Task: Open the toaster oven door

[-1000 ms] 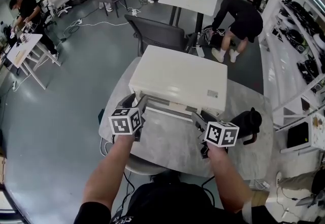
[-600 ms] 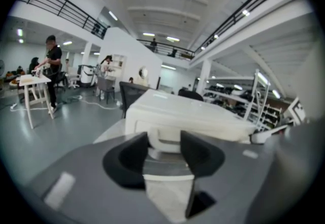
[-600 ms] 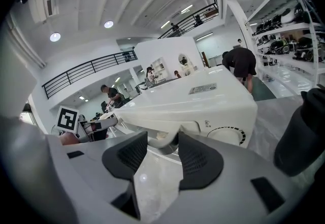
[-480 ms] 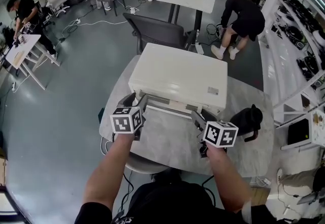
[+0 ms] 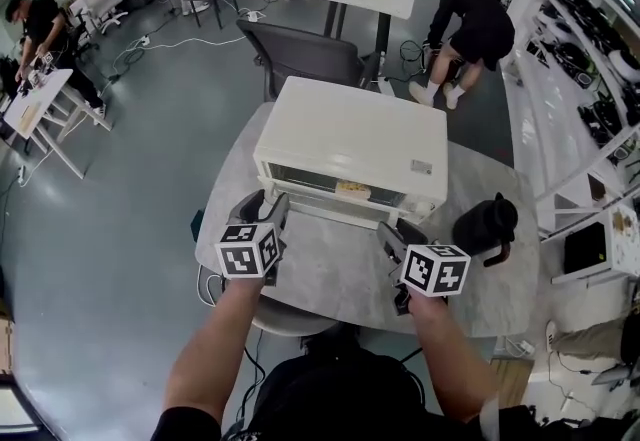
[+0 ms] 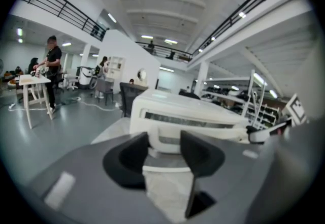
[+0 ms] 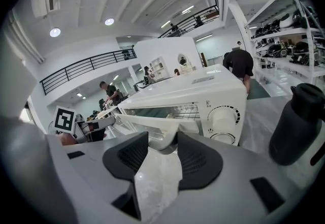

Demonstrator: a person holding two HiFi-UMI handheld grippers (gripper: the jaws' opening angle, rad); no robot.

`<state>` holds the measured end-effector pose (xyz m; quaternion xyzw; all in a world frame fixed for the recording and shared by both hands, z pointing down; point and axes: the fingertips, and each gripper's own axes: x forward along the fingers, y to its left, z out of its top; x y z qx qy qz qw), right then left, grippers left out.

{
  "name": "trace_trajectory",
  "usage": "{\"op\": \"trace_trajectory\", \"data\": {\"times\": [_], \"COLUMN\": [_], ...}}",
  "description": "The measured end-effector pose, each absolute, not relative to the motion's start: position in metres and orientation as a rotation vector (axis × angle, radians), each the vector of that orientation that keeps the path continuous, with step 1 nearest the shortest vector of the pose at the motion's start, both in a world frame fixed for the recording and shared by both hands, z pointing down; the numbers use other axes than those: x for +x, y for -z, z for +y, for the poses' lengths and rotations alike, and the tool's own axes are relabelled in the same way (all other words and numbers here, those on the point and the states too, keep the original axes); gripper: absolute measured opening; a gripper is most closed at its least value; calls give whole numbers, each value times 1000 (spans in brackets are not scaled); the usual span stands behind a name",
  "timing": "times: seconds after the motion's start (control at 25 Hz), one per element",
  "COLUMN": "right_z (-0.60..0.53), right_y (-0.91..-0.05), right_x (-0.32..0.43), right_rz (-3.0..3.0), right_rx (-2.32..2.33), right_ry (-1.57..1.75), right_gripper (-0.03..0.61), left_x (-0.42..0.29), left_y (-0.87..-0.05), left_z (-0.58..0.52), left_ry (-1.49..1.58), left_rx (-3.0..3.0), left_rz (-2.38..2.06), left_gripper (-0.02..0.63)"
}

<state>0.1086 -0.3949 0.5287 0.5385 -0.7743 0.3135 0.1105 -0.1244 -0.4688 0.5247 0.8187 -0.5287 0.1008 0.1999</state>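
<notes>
A cream toaster oven (image 5: 350, 144) stands on a round marble table (image 5: 330, 279). Its door (image 7: 147, 125) hangs tilted partly open, showing the wire rack inside. My left gripper (image 5: 262, 209) is at the left end of the door handle (image 6: 223, 132), and that end sits between its pads. The right gripper (image 5: 395, 234) is at the handle's right end (image 7: 165, 142). The right jaws are closing with that end between them. In the left gripper view the gripper (image 6: 165, 149) faces the oven front; in the right gripper view the gripper (image 7: 162, 149) sits left of the control knobs (image 7: 223, 116).
A black jug (image 5: 485, 224) stands on the table right of the oven, close to my right gripper. A grey chair (image 5: 300, 54) is behind the table. Shelves (image 5: 600, 79) run along the right, and people work at desks further off.
The oven door has swung from closed to partly open, and the glass front and inside now show. Both grippers have drawn back slightly toward me with the handle.
</notes>
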Motion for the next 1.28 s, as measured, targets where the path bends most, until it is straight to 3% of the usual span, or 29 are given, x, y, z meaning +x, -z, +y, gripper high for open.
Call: {"op": "trace_trajectory", "data": {"times": [0.92, 1.28], "right_z": [-330, -300], "right_y": [-573, -595], "right_x": [94, 97], "right_rz": [-2228, -2228], "right_rx": [1457, 1330], "right_ry": [-1056, -1125], "right_gripper": [133, 156], "left_x": [-143, -154], "left_y": [-570, -604], "left_z": [-402, -372], "left_ry": [-372, -412], "left_rx": [2210, 2088], "left_rz": [-1453, -1497], "left_gripper": [202, 196]}}
